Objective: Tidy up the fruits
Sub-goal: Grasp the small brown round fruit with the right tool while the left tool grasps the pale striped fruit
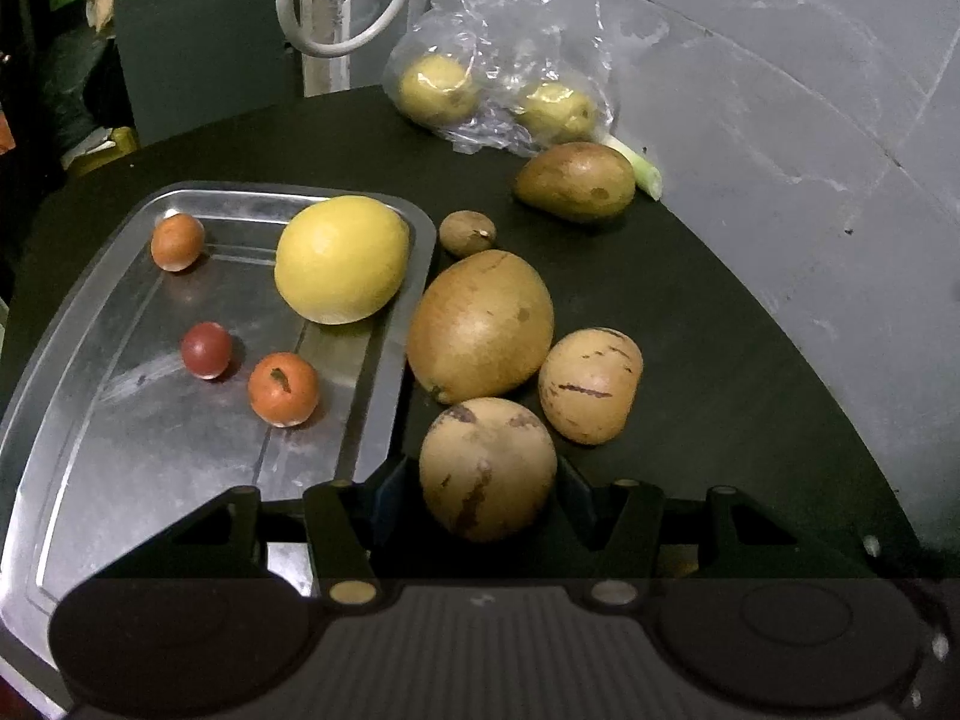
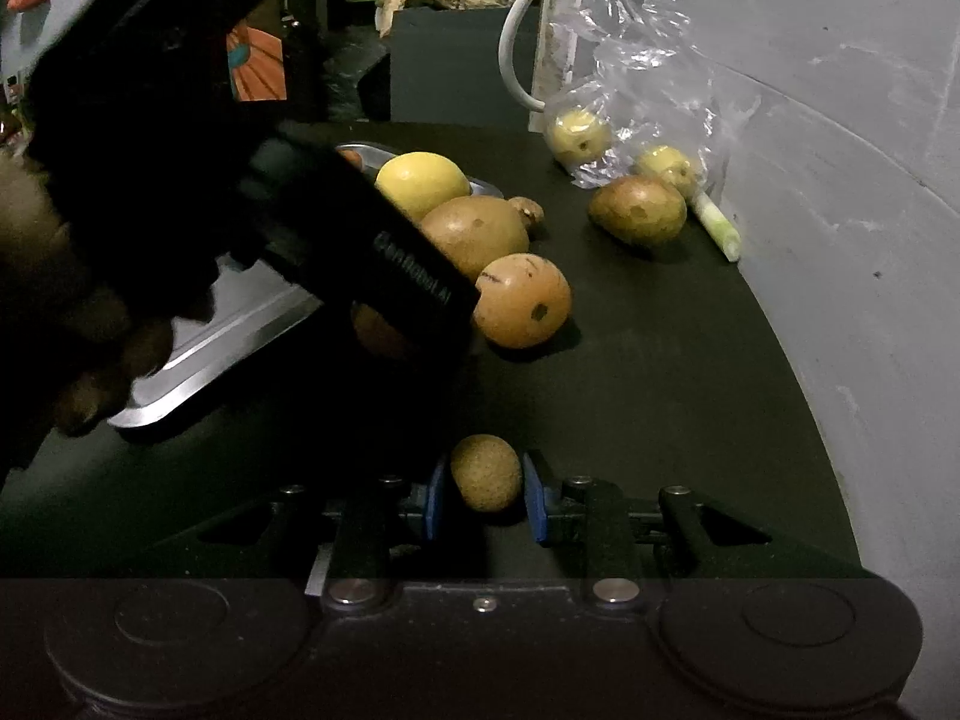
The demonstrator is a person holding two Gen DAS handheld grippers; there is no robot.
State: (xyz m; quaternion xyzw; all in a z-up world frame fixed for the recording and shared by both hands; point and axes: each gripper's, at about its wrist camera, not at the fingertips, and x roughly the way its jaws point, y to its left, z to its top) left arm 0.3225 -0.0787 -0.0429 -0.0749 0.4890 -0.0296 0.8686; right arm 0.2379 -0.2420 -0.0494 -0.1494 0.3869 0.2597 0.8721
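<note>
Fruits: several lay loose on the dark surface [image 1: 690, 300]; four sat in the steel tray [image 1: 150, 450].
Left claw [image 1: 486, 498]: jaws wide around a streaked tan fruit [image 1: 486, 468].
Right claw [image 2: 485, 495]: blue pads flanked a small brown fruit [image 2: 486, 471]; contact unclear.

Dim room, grey wall [image 1: 780, 120] – dark round table [image 1: 690, 330]
</note>
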